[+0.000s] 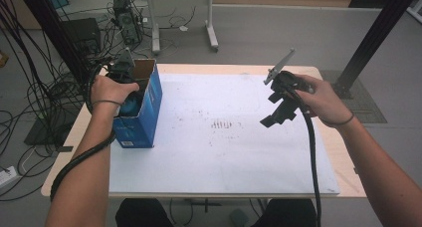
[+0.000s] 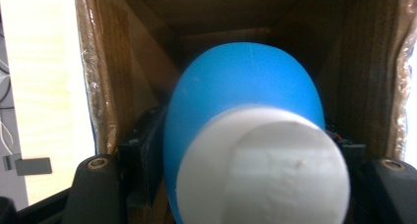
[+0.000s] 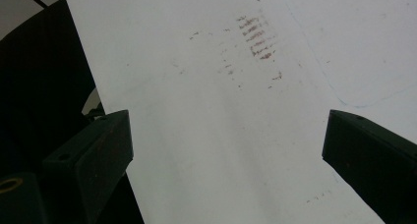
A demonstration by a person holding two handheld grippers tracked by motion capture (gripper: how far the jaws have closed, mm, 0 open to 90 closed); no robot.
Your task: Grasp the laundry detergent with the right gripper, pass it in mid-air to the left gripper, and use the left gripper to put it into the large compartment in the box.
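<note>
Left gripper (image 2: 231, 184): yours, clamped on the blue-and-white bulb (image 2: 241, 126) inside the cardboard box (image 1: 144, 105).
Right gripper (image 3: 226, 150): wide apart, empty.
Risk: the bulb snagging the box walls could tip it.

Matt blue bulb (image 2: 246, 96), rough brown cardboard box (image 2: 105, 71)

The box (image 1: 141, 110) stands on the left edge of the sheet (image 1: 224, 152), which covers the table (image 1: 343, 172). The ball (image 2: 246, 101) sits inside the box.
</note>
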